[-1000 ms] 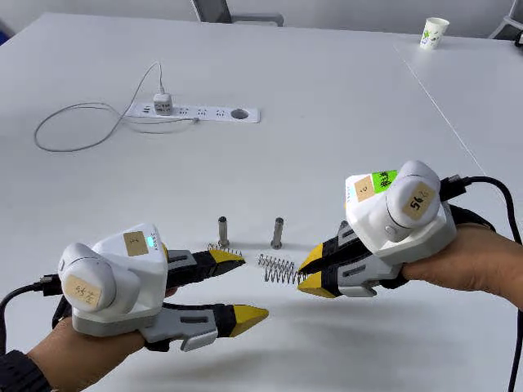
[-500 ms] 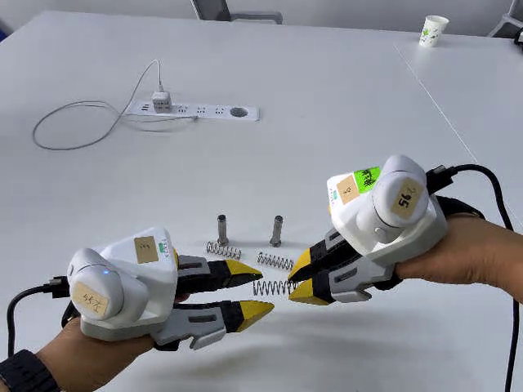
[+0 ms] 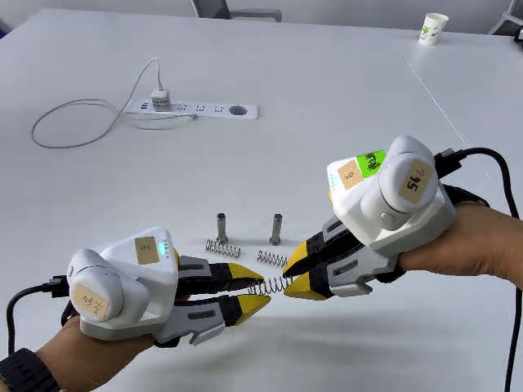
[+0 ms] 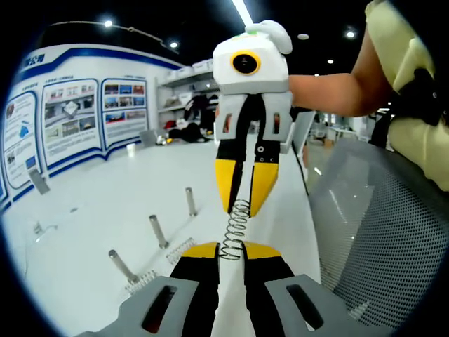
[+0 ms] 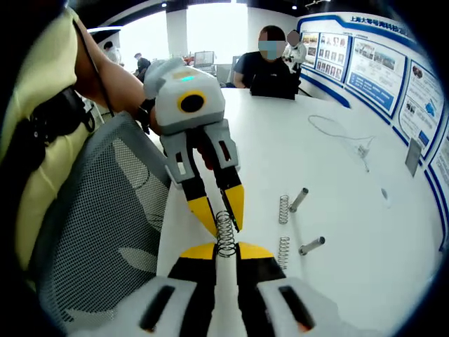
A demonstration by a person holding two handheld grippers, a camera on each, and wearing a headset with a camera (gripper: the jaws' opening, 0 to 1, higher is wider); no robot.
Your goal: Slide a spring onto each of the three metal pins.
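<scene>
A small steel spring [image 3: 271,286] hangs level above the table between my two grippers. My right gripper [image 3: 292,278] is shut on its right end and my left gripper [image 3: 255,290] is shut on its left end. In the left gripper view the spring [image 4: 233,228] runs from my left gripper [image 4: 229,251] up to the right gripper [image 4: 245,200]. The right gripper view shows the spring [image 5: 224,235] between my right gripper [image 5: 224,253] and the left gripper [image 5: 222,214]. Two metal pins [image 3: 221,226] [image 3: 276,229] stand upright just behind; three pins [image 4: 191,201] [image 4: 158,230] [image 4: 121,265] line up in the left gripper view.
Two more springs [image 3: 222,248] [image 3: 272,258] lie on the white table [image 3: 343,106] at the feet of the pins. A white power strip [image 3: 192,110] with a cable lies further back. A paper cup [image 3: 434,29] stands at the far right. A seated person [image 5: 270,67] is across the table.
My right gripper carried the spring down and left towards the left gripper. The left gripper's jaws, wide apart a second ago, have closed on the spring's free end.
</scene>
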